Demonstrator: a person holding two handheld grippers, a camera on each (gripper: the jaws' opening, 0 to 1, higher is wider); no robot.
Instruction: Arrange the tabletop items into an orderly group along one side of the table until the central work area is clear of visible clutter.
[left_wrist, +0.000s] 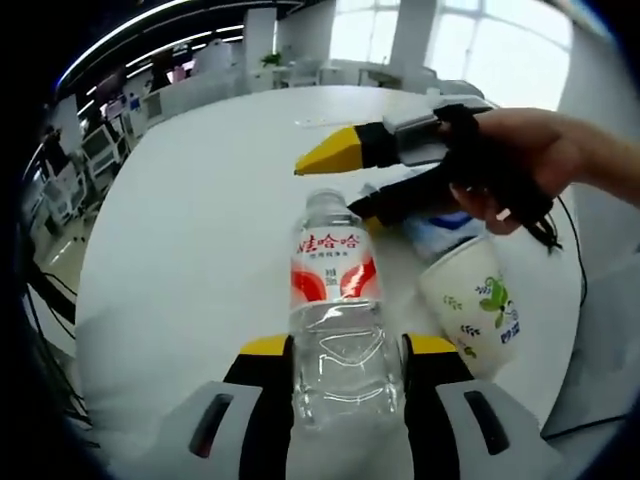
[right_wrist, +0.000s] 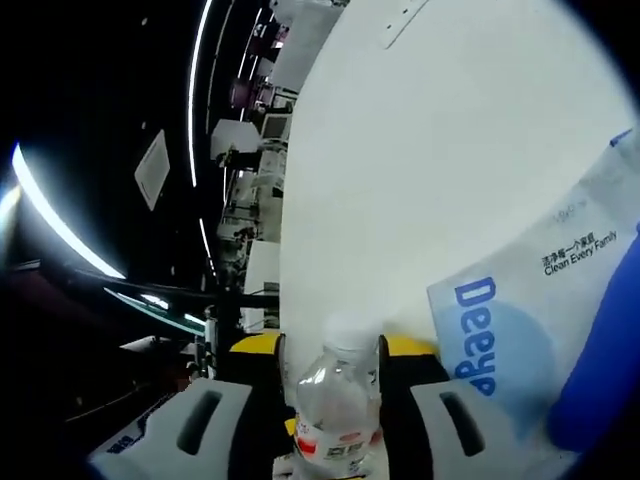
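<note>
A clear water bottle (left_wrist: 338, 330) with a red and white label stands upright between the jaws of my left gripper (left_wrist: 347, 350), which is shut on its lower body. My right gripper (left_wrist: 335, 185), held by a hand, reaches in from the right; its yellow-tipped jaws stand apart on either side of the white cap. In the right gripper view the bottle (right_wrist: 340, 400) rises between the jaws of my right gripper (right_wrist: 332, 345), which is open, with gaps beside the cap. A paper cup (left_wrist: 475, 305) with a green leaf print leans to the bottle's right. A tissue pack (right_wrist: 530, 320) lies flat beside it.
The white table (left_wrist: 200, 230) stretches away to the left and far side, and its edge curves round at the left. A blue object (right_wrist: 600, 390) lies over the tissue pack's corner. A cable (left_wrist: 572, 250) hangs off the table's right edge. Office desks stand beyond.
</note>
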